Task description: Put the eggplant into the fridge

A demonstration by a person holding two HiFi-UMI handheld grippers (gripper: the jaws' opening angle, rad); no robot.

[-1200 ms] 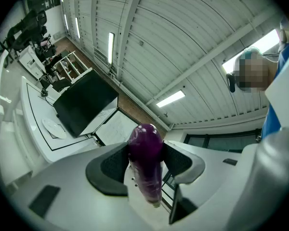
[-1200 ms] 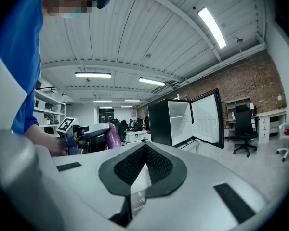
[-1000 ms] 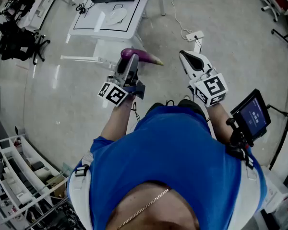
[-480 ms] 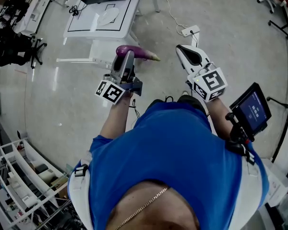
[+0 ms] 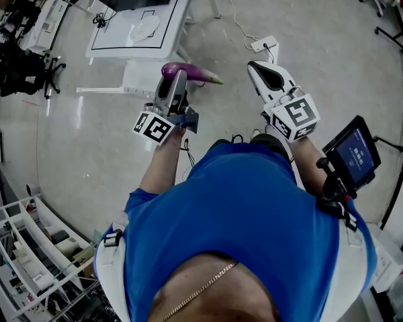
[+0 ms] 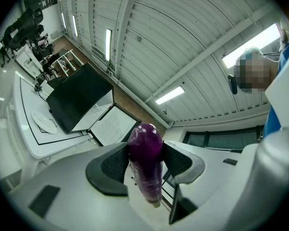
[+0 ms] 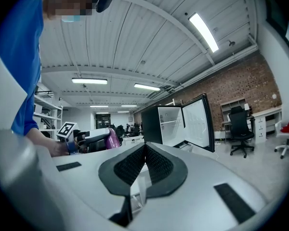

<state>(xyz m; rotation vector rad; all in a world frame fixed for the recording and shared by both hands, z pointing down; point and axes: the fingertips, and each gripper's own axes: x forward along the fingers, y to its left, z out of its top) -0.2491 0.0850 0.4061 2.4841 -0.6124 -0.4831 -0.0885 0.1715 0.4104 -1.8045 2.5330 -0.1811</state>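
Jaws of the left gripper [image 5: 175, 84] stand wide and press from both sides on the purple eggplant [image 6: 147, 153], which lies crosswise between the dark ribbed pads [image 6: 113, 165], its rounded end on one side and its pale stem end on the other. In the head view the eggplant is carried in the air above the glossy floor [image 5: 87, 153], its stem end pointing toward the right gripper [image 5: 260, 72]. The right gripper has its jaws pressed fully together with nothing between them, as its own view shows where the two pads meet in a single seam. Both grippers are held out in front of a person in a blue shirt [image 5: 242, 213], side by side and apart, each with its marker cube [image 5: 154, 127] nearest the hand. Just beyond the eggplant stands a white table [image 5: 161, 42] bearing a black outlined rectangle and a pale oval object [image 5: 144, 28]. Past the table is the black fridge [image 7: 151, 124], its door [image 7: 197, 121] swung open on a white interior with shelves; the eggplant is outside it. A white power strip [image 5: 264, 43] with its cable lies on the floor ahead of the right gripper, a small lit screen [image 5: 352, 156] sits by the person's right arm, and a wire rack [image 5: 27, 247] fills the lower left corner.
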